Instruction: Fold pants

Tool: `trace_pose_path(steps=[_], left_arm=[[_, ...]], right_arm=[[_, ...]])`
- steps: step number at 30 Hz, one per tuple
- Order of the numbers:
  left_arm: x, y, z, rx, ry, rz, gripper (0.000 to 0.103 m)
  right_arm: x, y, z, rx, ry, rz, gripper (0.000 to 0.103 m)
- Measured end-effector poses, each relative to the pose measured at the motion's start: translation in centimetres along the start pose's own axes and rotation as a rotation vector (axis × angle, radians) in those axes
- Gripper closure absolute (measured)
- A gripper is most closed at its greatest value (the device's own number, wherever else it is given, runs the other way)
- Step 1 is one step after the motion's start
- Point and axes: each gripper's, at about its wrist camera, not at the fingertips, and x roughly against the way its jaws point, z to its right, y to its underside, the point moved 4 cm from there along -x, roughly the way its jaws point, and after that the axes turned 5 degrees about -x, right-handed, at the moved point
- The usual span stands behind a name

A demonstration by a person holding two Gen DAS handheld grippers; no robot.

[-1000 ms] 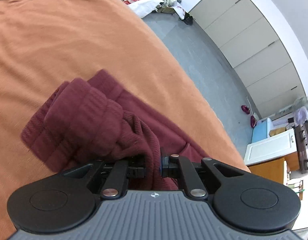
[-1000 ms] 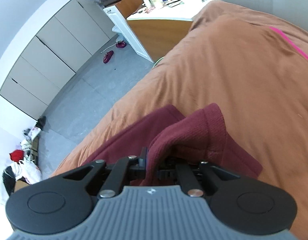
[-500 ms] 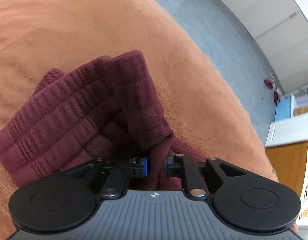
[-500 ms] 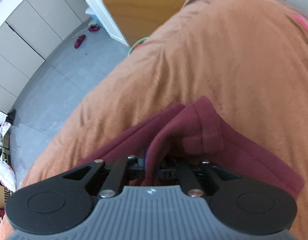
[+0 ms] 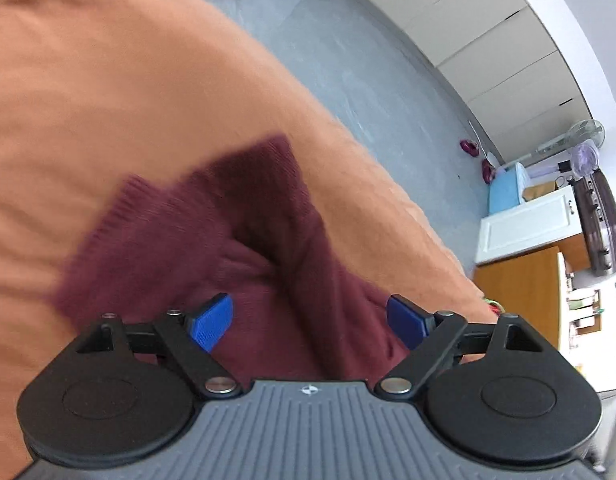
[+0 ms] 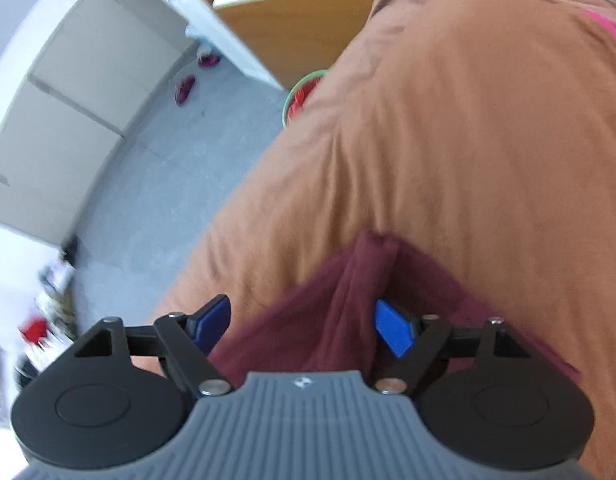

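The maroon pants [image 5: 235, 240] lie bunched on the orange bed cover [image 5: 87, 80], their ribbed waistband toward the upper left in the left wrist view. My left gripper [image 5: 310, 322] is open, its blue pads spread wide just above the cloth. In the right wrist view the pants [image 6: 340, 312] form a raised fold on the orange cover [image 6: 468, 140]. My right gripper [image 6: 303, 326] is open, with the fold standing between its spread blue pads. Both views are motion-blurred.
The bed edge drops to a grey floor [image 5: 368, 80] with pink slippers [image 5: 478, 158]. White cupboards [image 5: 488, 32], a fan [image 5: 586, 148] and a wooden cabinet [image 6: 299, 24] stand beyond. A green bowl [image 6: 299, 98] sits by the bed. A pile of bags [image 6: 39, 320] lies on the floor.
Both grippers were shut on the pants and have opened wide, letting the cloth go. The pants have dropped onto the cover and both grippers have pulled back a little.
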Motion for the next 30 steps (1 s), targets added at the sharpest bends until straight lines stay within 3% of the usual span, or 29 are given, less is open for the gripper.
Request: trace_pose_path(steps=[4, 6, 8, 9, 12, 14, 16, 18, 21, 23, 25, 26, 28, 30], left_arm=[[2.9, 3.7, -2.6, -0.033, -0.022, 0.01, 0.001], [2.8, 6.3, -4.7, 0.031, -0.022, -0.002, 0.001], [2.5, 8.7, -6.4, 0.134, 0.051, 0.021, 0.001], [1.7, 9.6, -7.0, 0.192, 0.1, 0.034, 0.001], [-2.0, 10.8, -8.7, 0.374, 0.202, 0.026, 0.001], [-3.2, 10.8, -9.4, 0.445, 0.252, 0.103, 0.001], [-3.6, 10.7, -9.4, 0.485, 0.321, 0.201, 0.001], [-4.6, 10.6, -9.3, 0.526, 0.345, 0.246, 0.001], [-6.5, 10.2, -8.9, 0.507, 0.328, 0.254, 0.001], [-7.1, 9.5, -8.2, 0.48, 0.326, 0.259, 0.0], [-8.1, 8.5, -7.0, 0.434, 0.3, 0.241, 0.0], [-8.4, 8.2, -6.8, 0.41, 0.282, 0.233, 0.0], [-8.4, 7.7, -6.1, 0.375, 0.25, 0.24, 0.0], [-8.6, 7.3, -5.0, 0.334, 0.216, 0.238, 0.0]], right_arm=[[6.0, -0.4, 0.3, 0.026, -0.106, 0.064, 0.022], [7.8, 1.3, 1.4, 0.151, -0.04, 0.095, 0.021], [8.8, 3.1, 4.2, 0.197, 0.065, 0.138, 0.021], [8.8, 4.4, 6.0, 0.19, 0.061, 0.137, 0.021], [7.0, 7.5, 11.4, 0.087, 0.018, 0.064, 0.023], [5.3, 9.1, 14.5, -0.006, -0.007, 0.024, 0.026], [4.1, 10.1, 16.5, -0.092, -0.086, 0.013, 0.026], [3.0, 10.8, 17.9, -0.185, -0.17, 0.037, 0.025], [0.8, 11.2, 19.3, -0.299, -0.2, 0.073, 0.021], [-0.2, 10.9, 18.8, -0.289, -0.219, 0.102, 0.014], [-0.9, 10.2, 17.3, -0.24, -0.229, 0.125, 0.013], [-1.5, 10.0, 16.2, -0.208, -0.221, 0.134, 0.016], [-1.8, 9.5, 14.8, -0.147, -0.204, 0.155, 0.039], [-2.5, 8.8, 14.0, -0.131, -0.192, 0.158, 0.045]])
